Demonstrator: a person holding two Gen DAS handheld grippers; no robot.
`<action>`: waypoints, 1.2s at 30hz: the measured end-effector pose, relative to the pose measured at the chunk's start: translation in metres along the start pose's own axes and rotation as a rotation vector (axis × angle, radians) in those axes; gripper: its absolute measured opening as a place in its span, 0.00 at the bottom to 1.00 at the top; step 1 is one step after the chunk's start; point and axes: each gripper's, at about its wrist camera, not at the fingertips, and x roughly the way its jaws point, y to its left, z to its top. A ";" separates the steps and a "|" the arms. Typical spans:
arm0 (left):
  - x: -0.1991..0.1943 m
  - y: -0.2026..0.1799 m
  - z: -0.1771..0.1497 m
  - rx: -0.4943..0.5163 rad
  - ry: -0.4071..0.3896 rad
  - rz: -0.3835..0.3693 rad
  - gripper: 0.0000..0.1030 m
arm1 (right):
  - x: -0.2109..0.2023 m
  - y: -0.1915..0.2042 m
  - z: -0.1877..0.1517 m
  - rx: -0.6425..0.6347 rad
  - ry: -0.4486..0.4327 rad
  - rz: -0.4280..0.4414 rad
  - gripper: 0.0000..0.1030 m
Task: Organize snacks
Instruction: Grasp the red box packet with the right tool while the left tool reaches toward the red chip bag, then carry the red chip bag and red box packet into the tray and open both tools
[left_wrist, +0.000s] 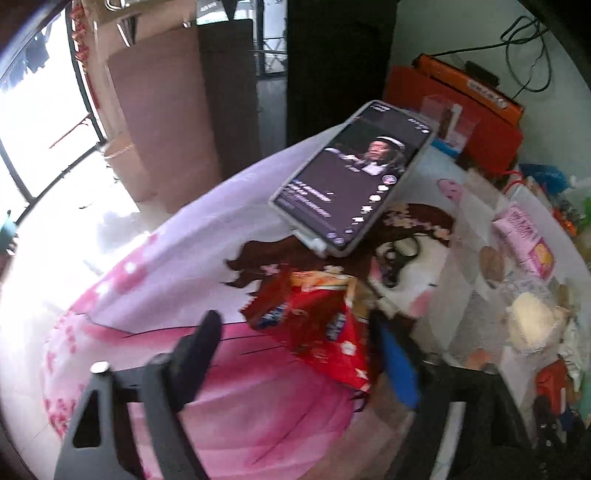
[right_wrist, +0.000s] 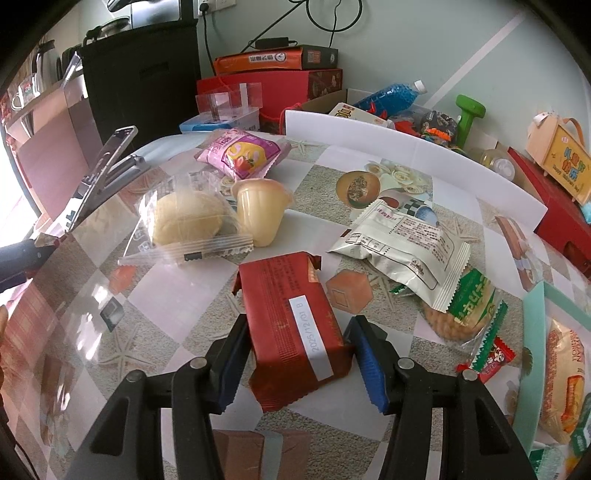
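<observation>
Jaws of the right gripper (right_wrist: 297, 363) are pitching downward, clamping one red packet (right_wrist: 291, 328) on the bench (right_wrist: 177, 291). Left gripper (left_wrist: 295, 350) is tilting down too, jaws half-wide around one red snack bag (left_wrist: 317, 325), grip unclear.

Right gripper (right_wrist: 299, 363) clamps red snack packet (right_wrist: 291, 325)

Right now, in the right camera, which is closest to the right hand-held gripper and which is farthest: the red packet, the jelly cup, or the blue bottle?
1. Red packet: between the fingers of the right hand-held gripper.
2. Jelly cup: mid-table, slightly left.
3. Blue bottle: far back by the wall, right.
</observation>
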 end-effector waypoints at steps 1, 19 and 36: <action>0.000 -0.001 0.001 0.003 -0.004 -0.013 0.64 | 0.000 0.000 0.000 -0.001 0.000 -0.001 0.55; -0.063 -0.020 0.003 0.020 -0.140 -0.047 0.43 | -0.039 0.001 0.002 0.013 -0.015 0.019 0.44; -0.161 -0.143 -0.051 0.319 -0.240 -0.333 0.43 | -0.147 -0.114 -0.045 0.282 -0.093 -0.199 0.44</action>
